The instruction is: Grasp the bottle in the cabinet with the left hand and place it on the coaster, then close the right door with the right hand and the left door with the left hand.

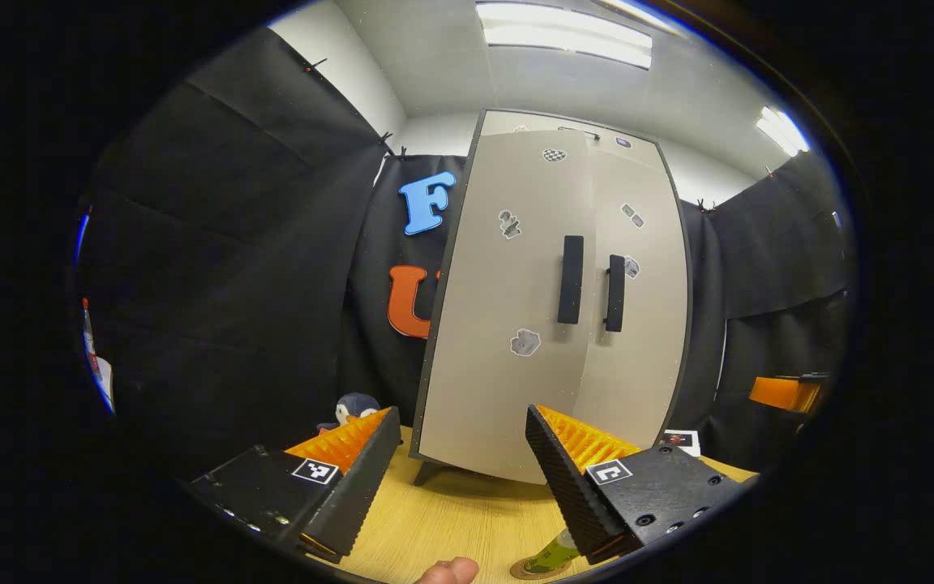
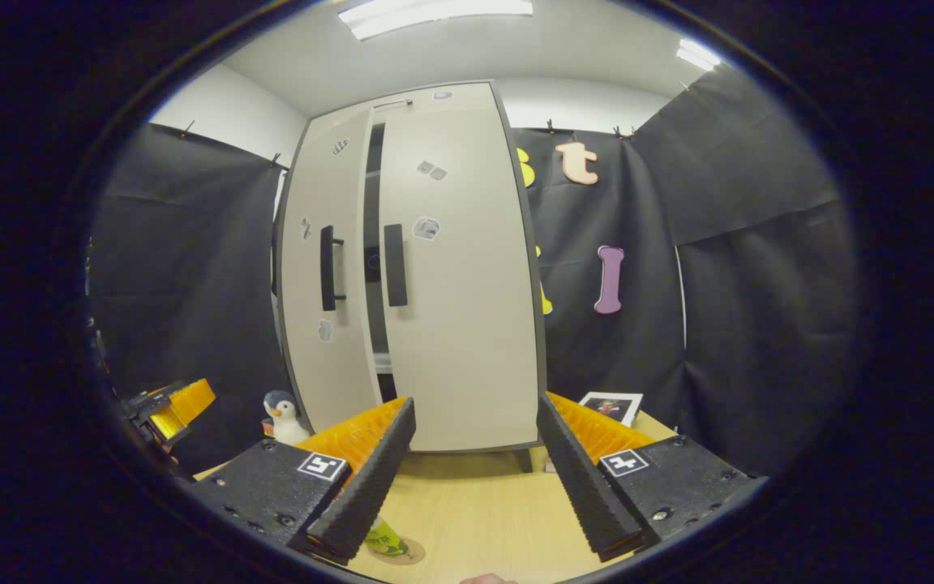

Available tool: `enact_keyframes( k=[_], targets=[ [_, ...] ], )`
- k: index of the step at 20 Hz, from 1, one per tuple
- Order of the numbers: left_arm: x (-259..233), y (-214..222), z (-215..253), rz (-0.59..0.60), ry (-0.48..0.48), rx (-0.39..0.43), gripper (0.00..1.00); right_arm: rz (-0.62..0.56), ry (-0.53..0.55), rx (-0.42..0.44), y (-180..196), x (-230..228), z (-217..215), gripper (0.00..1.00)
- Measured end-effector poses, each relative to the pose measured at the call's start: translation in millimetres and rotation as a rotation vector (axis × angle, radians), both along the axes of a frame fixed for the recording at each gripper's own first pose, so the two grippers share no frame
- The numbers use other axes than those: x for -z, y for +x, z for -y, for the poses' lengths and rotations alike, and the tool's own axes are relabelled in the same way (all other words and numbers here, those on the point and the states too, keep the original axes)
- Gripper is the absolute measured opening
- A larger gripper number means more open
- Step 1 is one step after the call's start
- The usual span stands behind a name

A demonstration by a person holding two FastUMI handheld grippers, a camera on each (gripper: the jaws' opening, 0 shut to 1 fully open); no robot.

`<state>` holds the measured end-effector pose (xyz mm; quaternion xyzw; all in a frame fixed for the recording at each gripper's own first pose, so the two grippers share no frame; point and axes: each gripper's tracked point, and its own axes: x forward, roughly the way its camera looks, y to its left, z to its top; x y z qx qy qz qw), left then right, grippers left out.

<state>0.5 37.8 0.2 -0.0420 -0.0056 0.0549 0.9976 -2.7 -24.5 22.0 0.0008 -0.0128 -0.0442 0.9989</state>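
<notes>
Here, both grippers were held low above the wooden tabletop (image 1: pixel 451 519), pointing at the cabinet (image 2: pixel 451 324) that stood toward the back edge. The left gripper (image 1: pixel 460 478) was released, its two fingers spread wide with nothing between them. The right gripper (image 2: pixel 475 487) was also released and empty. In the left gripper view the two doors looked nearly closed, handles side by side. In the right gripper view the left door (image 2: pixel 325 276) was a little ajar, with a dark gap beside the right door (image 2: pixel 459 284). The bottle (image 1: pixel 552 556) stood on the coaster (image 1: pixel 528 570) near the front edge, partly hidden behind a finger. A toy penguin (image 2: pixel 282 415) sat beside the cabinet's left side.
</notes>
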Motion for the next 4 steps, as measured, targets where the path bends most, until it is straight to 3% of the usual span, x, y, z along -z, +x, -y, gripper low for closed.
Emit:
enact_keyframes(
  k=[1,4],
  targets=[
    [0.1,-1.6,-1.1,0.000,-0.006,-0.002,0.95,0.001,-0.004,0.001,-0.2,-1.0,-0.5,0.99],
    [2.7,-1.1,-7.3,-0.006,0.002,-0.017,0.95,-0.001,-0.005,-0.002,-1.4,0.7,-0.9,0.99]
  ],
)
